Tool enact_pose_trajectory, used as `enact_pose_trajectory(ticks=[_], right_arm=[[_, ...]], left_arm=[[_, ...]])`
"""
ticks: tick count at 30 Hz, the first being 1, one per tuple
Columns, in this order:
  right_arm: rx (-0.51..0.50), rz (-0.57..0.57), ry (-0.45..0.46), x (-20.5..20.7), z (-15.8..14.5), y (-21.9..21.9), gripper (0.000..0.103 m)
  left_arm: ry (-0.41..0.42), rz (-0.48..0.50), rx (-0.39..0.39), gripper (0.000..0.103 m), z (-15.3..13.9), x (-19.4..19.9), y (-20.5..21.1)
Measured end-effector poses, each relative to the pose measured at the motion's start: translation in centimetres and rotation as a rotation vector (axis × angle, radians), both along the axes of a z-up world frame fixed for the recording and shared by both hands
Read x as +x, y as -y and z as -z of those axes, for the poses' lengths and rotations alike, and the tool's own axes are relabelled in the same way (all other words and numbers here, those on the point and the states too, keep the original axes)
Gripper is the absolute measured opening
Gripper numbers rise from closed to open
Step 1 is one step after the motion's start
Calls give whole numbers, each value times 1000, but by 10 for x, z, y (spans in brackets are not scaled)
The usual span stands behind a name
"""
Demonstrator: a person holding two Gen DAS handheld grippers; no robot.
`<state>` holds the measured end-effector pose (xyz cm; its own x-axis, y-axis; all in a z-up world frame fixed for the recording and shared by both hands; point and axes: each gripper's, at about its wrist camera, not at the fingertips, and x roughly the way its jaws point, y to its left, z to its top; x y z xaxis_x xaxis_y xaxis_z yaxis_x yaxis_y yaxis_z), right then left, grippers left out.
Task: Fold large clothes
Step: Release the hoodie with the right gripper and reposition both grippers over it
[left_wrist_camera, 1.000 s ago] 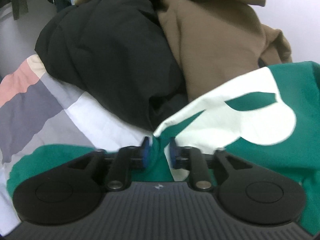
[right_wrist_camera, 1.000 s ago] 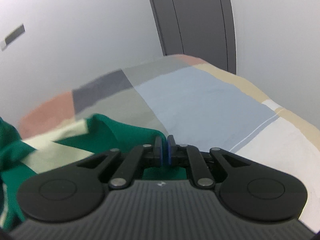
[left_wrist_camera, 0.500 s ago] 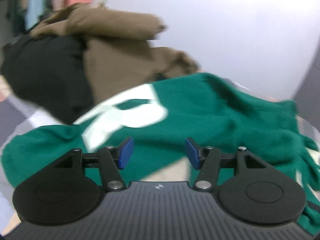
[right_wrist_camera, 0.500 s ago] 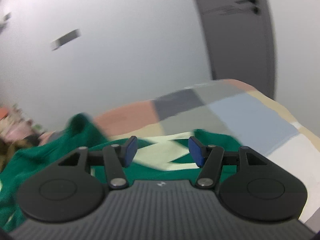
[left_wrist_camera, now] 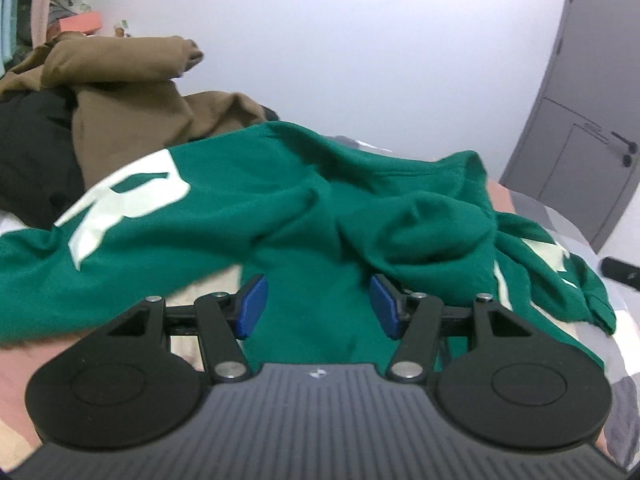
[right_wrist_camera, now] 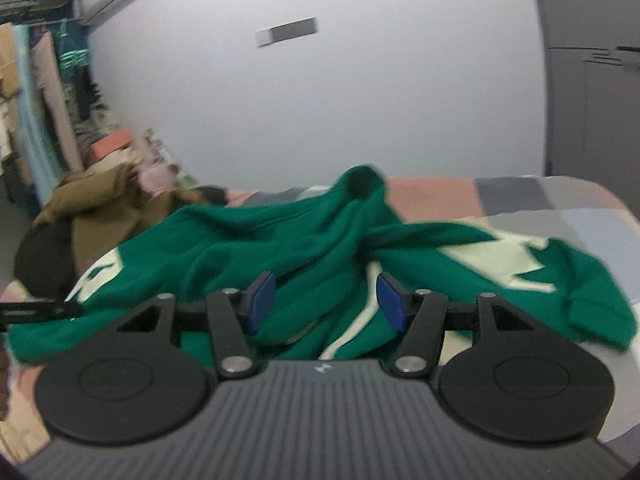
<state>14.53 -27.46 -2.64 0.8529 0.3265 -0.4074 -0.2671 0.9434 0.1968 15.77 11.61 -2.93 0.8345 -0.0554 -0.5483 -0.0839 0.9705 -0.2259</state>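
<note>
A green sweatshirt with pale printed shapes (left_wrist_camera: 304, 200) lies crumpled across the bed; it also shows in the right wrist view (right_wrist_camera: 304, 240). My left gripper (left_wrist_camera: 318, 306) is open and empty, held just above the near part of the sweatshirt. My right gripper (right_wrist_camera: 326, 300) is open and empty too, above the sweatshirt's near edge. The tip of the right gripper (left_wrist_camera: 620, 268) shows at the right edge of the left wrist view, and the tip of the left gripper (right_wrist_camera: 36, 310) at the left edge of the right wrist view.
A brown garment (left_wrist_camera: 132, 92) and a black garment (left_wrist_camera: 32, 152) are heaped at the far left on the bed. The patchwork bedsheet (right_wrist_camera: 520, 196) extends right. A grey door (left_wrist_camera: 580, 128) and white wall stand behind. Hanging clothes (right_wrist_camera: 40, 120) line the left.
Both grippers were shut on the green sweatshirt a second ago; both have opened, let it go and pulled back, and the sweatshirt now lies in a heap.
</note>
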Motion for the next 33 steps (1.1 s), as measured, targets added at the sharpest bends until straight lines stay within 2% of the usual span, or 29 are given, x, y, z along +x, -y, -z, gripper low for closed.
enact_pose_trajectory(ticks=[5,9,10,12,14,18,23,25,27,31,32,33], right_arm=[[-13,-53,-23,-8,22,-28,59],[-59,-79,-37,-2,36,-50,59],[-59,-83,-47,3,39,-56,63],[-47,-92,-57,12,45,-64,85],[-51,-90,-68,25,53,-75,87],[-64,-83,-98,58,72,-93,87],[-108,9,-124,103,103,-119,87],[-112,-4,-128,119,115,-130,89],[-183,-24,-103,130,123,-144,90],[-236,-33,-77,155,126,-162,89],[-246,-41,-77,164,125,-166,88],[-257,-50,-79,173,124,-169,82]], left_arm=[[25,22,14,63,13,-5,9],[14,25,9,63,28,3,3],[6,29,7,63,32,5,1],[-10,46,-7,63,40,9,-2],[-26,47,-20,63,47,13,-6],[-25,24,-89,63,54,21,-17],[-40,15,-149,63,67,28,-26],[-49,15,-160,62,73,32,-29],[-61,12,-161,62,76,36,-32],[-61,4,-184,62,81,42,-39],[-66,0,-191,62,83,44,-41],[-70,-4,-199,62,85,46,-43]])
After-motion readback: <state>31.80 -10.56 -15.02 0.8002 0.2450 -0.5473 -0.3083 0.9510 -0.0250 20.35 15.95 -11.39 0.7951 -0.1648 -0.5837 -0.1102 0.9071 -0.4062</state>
